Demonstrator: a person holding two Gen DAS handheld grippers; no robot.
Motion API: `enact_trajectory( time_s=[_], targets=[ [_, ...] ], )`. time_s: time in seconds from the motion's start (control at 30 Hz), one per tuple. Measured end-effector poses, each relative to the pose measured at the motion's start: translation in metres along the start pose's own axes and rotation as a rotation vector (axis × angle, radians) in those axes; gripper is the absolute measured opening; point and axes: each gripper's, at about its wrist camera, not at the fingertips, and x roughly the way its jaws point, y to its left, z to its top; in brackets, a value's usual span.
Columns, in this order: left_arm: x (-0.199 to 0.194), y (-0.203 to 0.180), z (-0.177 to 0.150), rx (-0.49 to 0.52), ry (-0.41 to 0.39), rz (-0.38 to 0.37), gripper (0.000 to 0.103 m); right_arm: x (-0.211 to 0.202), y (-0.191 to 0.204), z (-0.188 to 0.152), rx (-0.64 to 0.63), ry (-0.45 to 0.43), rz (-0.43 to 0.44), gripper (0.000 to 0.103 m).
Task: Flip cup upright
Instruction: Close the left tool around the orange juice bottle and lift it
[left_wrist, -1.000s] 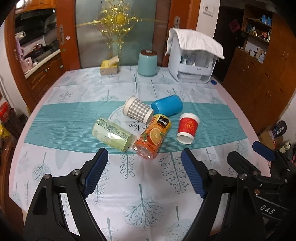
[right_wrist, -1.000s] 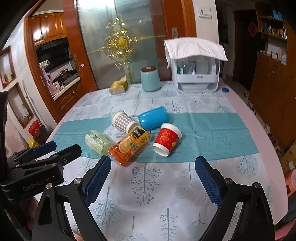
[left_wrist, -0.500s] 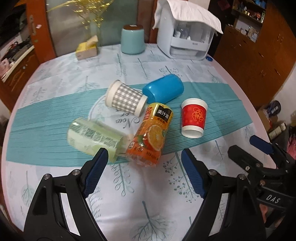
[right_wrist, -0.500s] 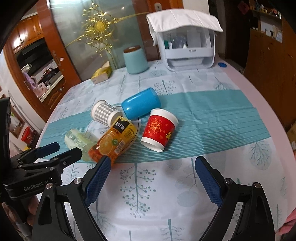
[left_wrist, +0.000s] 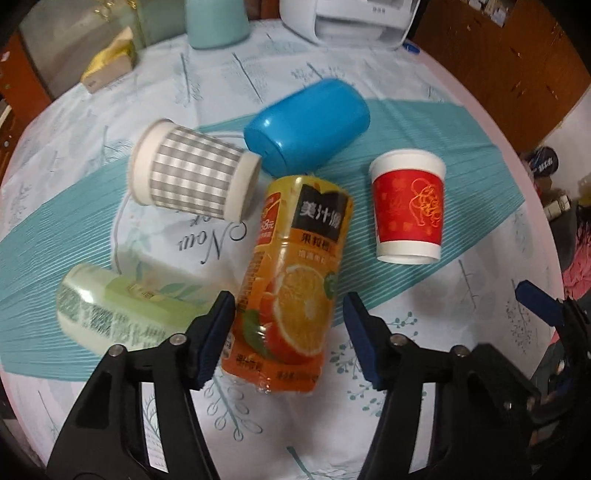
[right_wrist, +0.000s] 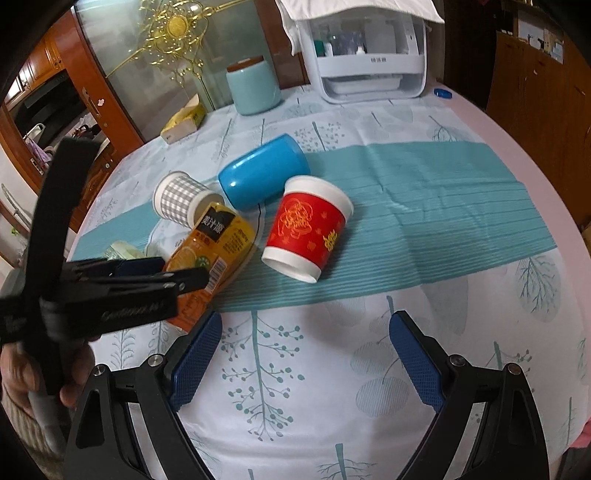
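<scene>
A: Your left gripper (left_wrist: 289, 334) sits low in the left wrist frame, fingers spread, with the bottom end of the orange juice bottle (left_wrist: 293, 288) lying between the two blue pads. Whether either pad touches the bottle, you cannot tell.

B: And the right one?

A: Your right gripper (right_wrist: 308, 363) is spread wide at the bottom of its own frame, over bare tablecloth (right_wrist: 480, 314), with nothing between the pads.

B: Where are the cups?

A: Count three. The red paper cup (left_wrist: 407, 206) lies right of centre in the left view, on the teal stripe, its wider rim toward the top of the frame. In the right view it tilts on its side. The grey checked cup (left_wrist: 192, 175) lies on its side at left of centre, one end close against the blue cup (left_wrist: 308, 127), which lies on its side above centre.

B: Anything else lying down?

A: Two bottles: the orange one, and a pale green bottle (left_wrist: 122, 306) at lower left, just beside your left pad.

B: Further back?

A: One light teal canister (right_wrist: 253, 86), one yellow tissue box (right_wrist: 184, 122) and one white appliance (right_wrist: 364, 55) along the top of the right view.
</scene>
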Motion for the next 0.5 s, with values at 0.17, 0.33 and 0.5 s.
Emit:
enact_trajectory(
  time_s=[0.17, 0.33, 0.5],
  targets=[
    [0.008, -0.004, 0.011, 0.001, 0.029, -0.007, 0.055, 0.004, -0.004, -0.006, 0.007, 0.017, 0.000, 0.094],
    [0.014, -0.016, 0.017, 0.032, 0.046, 0.023, 0.056, 0.002, -0.008, -0.009, 0.014, 0.027, 0.004, 0.094],
    [0.019, -0.022, 0.020, 0.043, 0.048, 0.042, 0.056, 0.000, -0.011, -0.015, 0.023, 0.036, 0.007, 0.094]
  ],
)
